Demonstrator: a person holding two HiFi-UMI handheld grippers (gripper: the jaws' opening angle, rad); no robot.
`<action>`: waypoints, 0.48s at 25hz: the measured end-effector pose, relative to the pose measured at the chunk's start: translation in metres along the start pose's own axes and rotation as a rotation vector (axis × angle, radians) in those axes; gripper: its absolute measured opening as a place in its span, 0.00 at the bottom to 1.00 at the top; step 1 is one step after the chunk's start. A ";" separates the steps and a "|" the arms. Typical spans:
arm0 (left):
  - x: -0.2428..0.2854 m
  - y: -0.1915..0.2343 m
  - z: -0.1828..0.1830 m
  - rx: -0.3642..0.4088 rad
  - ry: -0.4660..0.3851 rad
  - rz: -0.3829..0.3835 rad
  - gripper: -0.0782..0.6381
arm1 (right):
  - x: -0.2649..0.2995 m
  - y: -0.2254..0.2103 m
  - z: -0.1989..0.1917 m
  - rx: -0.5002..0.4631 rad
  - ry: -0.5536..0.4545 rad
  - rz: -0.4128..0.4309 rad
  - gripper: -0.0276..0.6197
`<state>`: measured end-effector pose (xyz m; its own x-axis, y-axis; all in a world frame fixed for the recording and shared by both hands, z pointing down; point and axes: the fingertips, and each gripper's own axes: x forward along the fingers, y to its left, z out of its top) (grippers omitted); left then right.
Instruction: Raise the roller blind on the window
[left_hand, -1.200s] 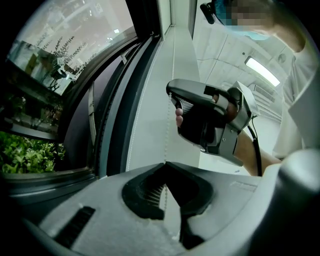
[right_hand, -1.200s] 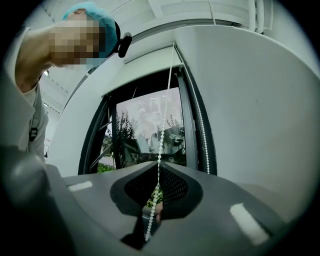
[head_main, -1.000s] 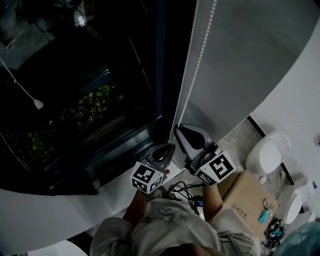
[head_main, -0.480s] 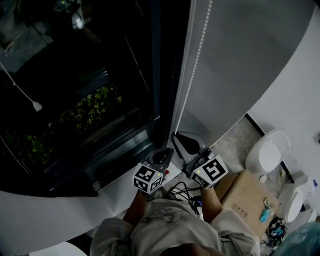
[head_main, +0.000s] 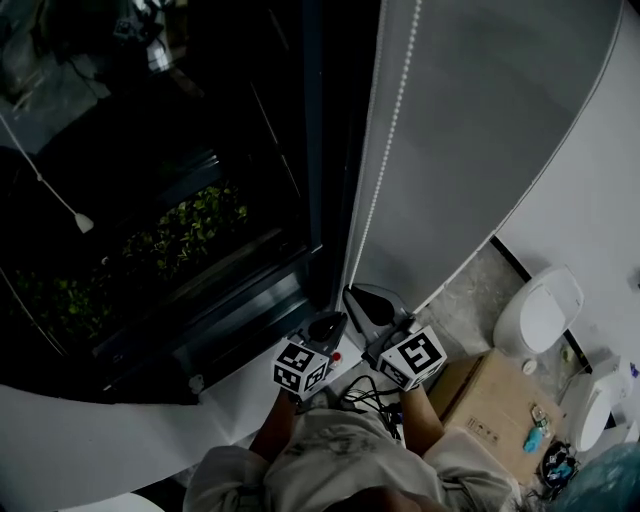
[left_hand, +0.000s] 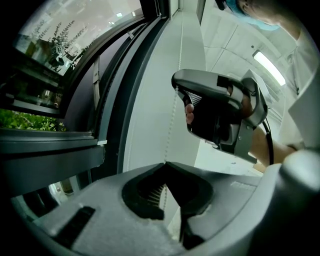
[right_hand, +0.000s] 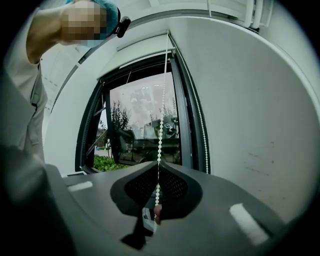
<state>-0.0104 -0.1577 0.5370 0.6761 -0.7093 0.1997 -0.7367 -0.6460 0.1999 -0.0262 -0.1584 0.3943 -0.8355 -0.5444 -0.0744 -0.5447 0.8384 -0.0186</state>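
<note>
The window (head_main: 180, 200) fills the left of your head view. Its glass is bare as far up as the right gripper view reaches, so the roller blind is probably rolled high near the top of the frame (I cannot pick out its cloth). Just right of the frame, the bead chain (head_main: 385, 150) hangs down the pale wall (head_main: 500, 120). Your right claw (head_main: 352, 295) is clamped on that chain, and your left claw (head_main: 333, 320) pinches the same strand just below it. You seem mid-haul: next, free one claw, reach higher, re-clamp, and draw straight down.
</note>
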 end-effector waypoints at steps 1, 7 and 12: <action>0.000 0.000 -0.002 -0.004 0.004 0.000 0.13 | 0.000 0.000 -0.002 0.004 0.003 -0.002 0.06; 0.001 -0.001 -0.004 -0.001 0.005 -0.003 0.13 | -0.002 0.001 -0.003 0.000 0.008 -0.008 0.06; -0.001 0.000 -0.001 0.011 -0.004 0.004 0.13 | 0.001 0.003 0.006 -0.015 -0.035 -0.010 0.07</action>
<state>-0.0113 -0.1565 0.5377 0.6729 -0.7131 0.1967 -0.7397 -0.6462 0.1880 -0.0285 -0.1561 0.3881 -0.8270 -0.5514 -0.1096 -0.5543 0.8323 -0.0048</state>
